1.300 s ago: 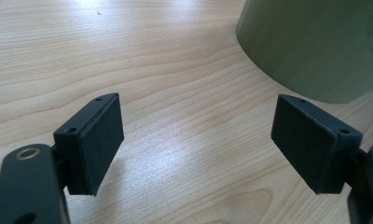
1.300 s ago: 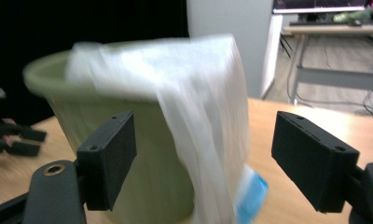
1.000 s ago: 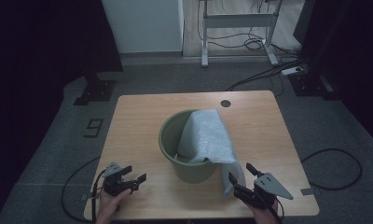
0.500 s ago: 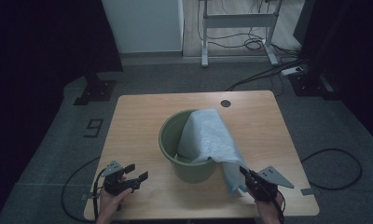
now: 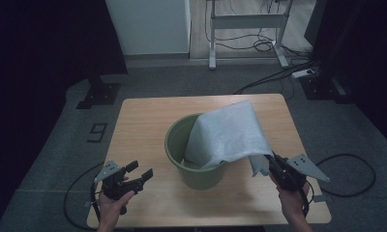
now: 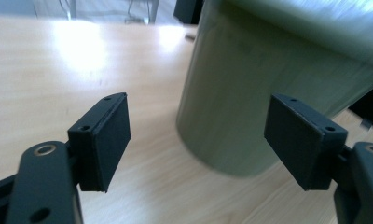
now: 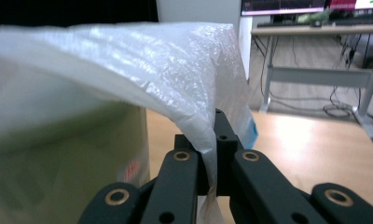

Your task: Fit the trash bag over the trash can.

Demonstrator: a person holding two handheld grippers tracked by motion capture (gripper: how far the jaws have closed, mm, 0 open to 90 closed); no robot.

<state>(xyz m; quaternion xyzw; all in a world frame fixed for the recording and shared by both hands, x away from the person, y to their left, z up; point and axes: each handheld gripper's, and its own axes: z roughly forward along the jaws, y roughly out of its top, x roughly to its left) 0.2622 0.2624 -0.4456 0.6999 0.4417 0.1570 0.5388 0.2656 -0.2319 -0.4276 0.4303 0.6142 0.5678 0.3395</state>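
A green bucket (image 5: 196, 170) stands in the middle of the wooden table (image 5: 143, 125). A translucent white plastic bag (image 5: 228, 133) lies draped over its rim and right side. My right gripper (image 5: 274, 162) is at the bucket's right, shut on the bag's lower right edge and holding it off the table. The right gripper view shows the film (image 7: 128, 56) pinched between the jaws of the right gripper (image 7: 211, 154), beside the bucket wall (image 7: 58, 154). My left gripper (image 5: 141, 171) hovers left of the bucket, open; its jaws have just been closing slightly, with nothing between them. In its own view, the left gripper (image 6: 198, 135) faces the bucket (image 6: 250, 93).
Both hands are near the table's front edge. On the floor behind the table are a white cabinet (image 5: 150, 24), a desk frame (image 5: 247, 21) and loose cables (image 5: 278, 75). A black stand base (image 5: 97, 94) sits off the far left corner.
My right gripper has shut on the bag's hanging edge and lifted it up and outward. The left hand has risen a little.
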